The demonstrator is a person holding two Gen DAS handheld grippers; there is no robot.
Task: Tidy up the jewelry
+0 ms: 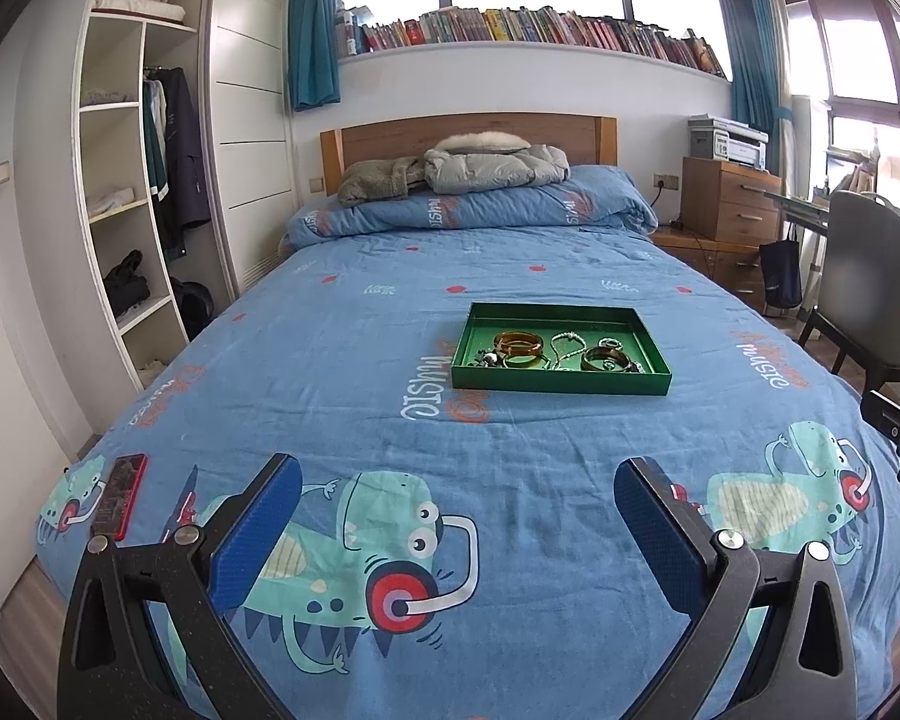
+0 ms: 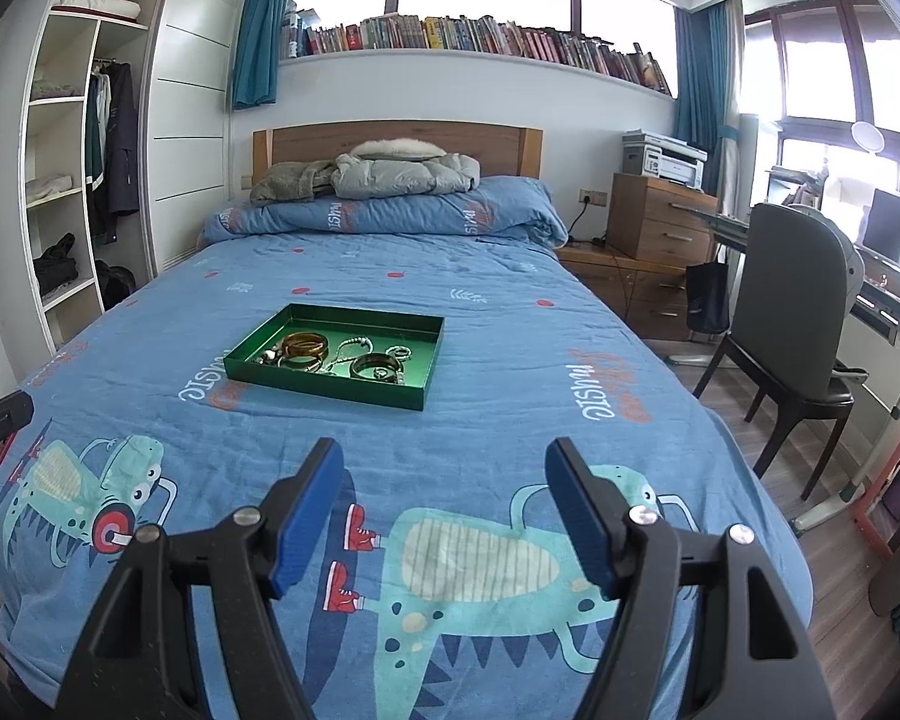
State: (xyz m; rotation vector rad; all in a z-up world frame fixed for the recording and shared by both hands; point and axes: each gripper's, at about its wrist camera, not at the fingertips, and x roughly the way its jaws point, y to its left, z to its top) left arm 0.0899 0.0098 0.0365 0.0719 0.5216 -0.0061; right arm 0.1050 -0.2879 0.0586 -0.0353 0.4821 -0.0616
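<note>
A shallow green tray [image 1: 570,383] [image 2: 324,385] lies on the blue bedspread in the middle of the bed. Inside it sit amber bangles [image 1: 519,343] [image 2: 306,344], a dark bangle [image 1: 601,357] [image 2: 377,364], a silver chain [image 1: 564,343] [image 2: 348,348] and small rings, all heaped toward the tray's near side. My left gripper [image 1: 457,480] stands open over the foot of the bed, well short of the tray, with nothing between its blue pads. My right gripper [image 2: 444,468] is open too, empty, to the tray's near right.
A red phone [image 1: 120,495] lies near the bed's left front corner. Jackets [image 1: 456,171] and a folded duvet are piled by the headboard. A wardrobe [image 1: 132,192] stands left; a chair [image 2: 792,324], drawers with a printer [image 2: 660,216] and a desk stand right.
</note>
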